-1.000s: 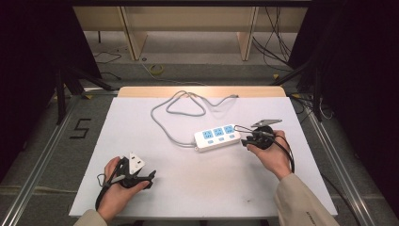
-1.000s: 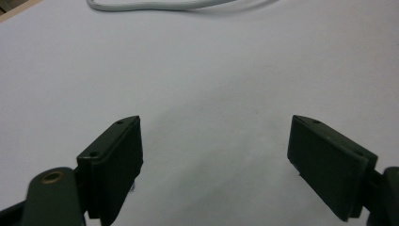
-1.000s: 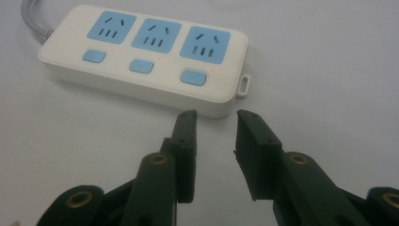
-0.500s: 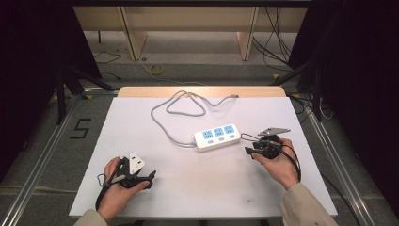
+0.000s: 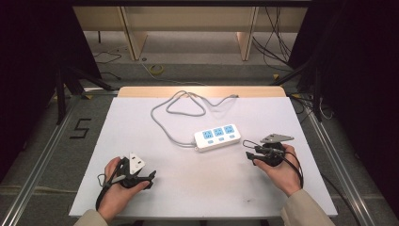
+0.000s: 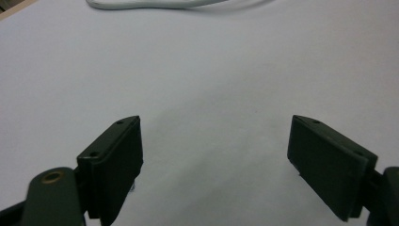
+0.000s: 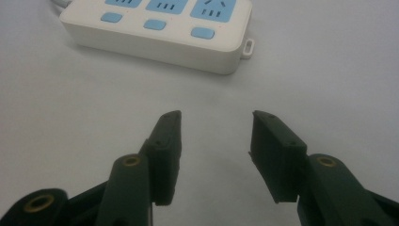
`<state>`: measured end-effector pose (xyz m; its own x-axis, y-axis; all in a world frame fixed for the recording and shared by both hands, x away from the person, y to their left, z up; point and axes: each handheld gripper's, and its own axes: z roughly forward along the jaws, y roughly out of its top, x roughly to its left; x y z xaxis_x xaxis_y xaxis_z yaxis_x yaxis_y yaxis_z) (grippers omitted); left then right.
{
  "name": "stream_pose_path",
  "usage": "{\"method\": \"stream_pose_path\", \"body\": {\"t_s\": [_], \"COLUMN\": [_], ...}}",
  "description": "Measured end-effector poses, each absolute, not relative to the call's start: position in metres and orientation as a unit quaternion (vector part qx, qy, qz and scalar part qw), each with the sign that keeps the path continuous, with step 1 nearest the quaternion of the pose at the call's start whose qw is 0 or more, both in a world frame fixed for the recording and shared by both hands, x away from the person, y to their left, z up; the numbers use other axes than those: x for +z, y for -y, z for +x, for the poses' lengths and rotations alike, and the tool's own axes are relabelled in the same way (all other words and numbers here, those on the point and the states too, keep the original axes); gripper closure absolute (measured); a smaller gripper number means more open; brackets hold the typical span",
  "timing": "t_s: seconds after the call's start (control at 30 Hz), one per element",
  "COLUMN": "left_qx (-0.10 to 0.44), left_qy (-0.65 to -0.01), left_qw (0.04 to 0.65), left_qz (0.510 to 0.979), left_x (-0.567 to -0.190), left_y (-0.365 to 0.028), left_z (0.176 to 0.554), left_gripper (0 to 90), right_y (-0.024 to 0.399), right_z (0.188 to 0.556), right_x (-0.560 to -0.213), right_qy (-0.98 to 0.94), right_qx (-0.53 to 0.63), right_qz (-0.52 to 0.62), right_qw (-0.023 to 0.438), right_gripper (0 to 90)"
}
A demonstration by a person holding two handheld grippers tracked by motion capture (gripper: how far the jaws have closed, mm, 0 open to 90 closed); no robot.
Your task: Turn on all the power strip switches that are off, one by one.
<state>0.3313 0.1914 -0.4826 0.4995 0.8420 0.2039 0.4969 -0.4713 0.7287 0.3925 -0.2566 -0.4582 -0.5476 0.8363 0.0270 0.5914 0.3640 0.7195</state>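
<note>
1. High view looks down on a white worktop (image 5: 197, 188) with a white power strip (image 5: 217, 137) lying near its middle; the strip carries three blue socket faces in a row.
2. From the strip's left end a grey-white cable (image 5: 162, 121) runs away toward the far edge of the worktop, loops there, and ends near the far edge beyond the strip.
3. The right tool (image 5: 250, 155) rests on the worktop just beside the strip's right end, on the near side of it, held in the person's right hand (image 5: 282, 167); a grey three-cornered plate (image 5: 276, 138) sits on top of it.
4. In the right gripper view the right tool (image 7: 215, 134) has its two black jaws moderately parted with bare worktop between them, gripping nothing; the strip (image 7: 160, 33) lies just ahead of the jaw tips, apart from them.
5. The left tool (image 5: 151, 179) lies well apart from the strip, toward the near left of it, held in the left hand (image 5: 117, 188).
6. In the left gripper view the left tool (image 6: 214, 141) is spread wide and empty over bare worktop, with a stretch of the cable (image 6: 155, 4) far ahead.
</note>
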Motion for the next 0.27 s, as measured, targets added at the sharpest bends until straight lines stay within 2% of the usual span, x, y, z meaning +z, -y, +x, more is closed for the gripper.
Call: {"method": "stream_pose_path", "body": {"t_s": [0.27], "left_qx": [0.271], "left_qy": [-0.409], "left_qw": [0.317], "left_qz": [0.812], "left_x": [-0.4810], "left_y": [-0.1833], "left_z": [0.3285], "left_gripper": [18.7], "right_y": [0.2579], "right_z": [0.3902], "right_x": [-0.4576], "right_qy": [-0.804], "right_qx": [0.356], "right_qz": [0.441], "right_qw": [0.177], "right_gripper": [53.0]}}
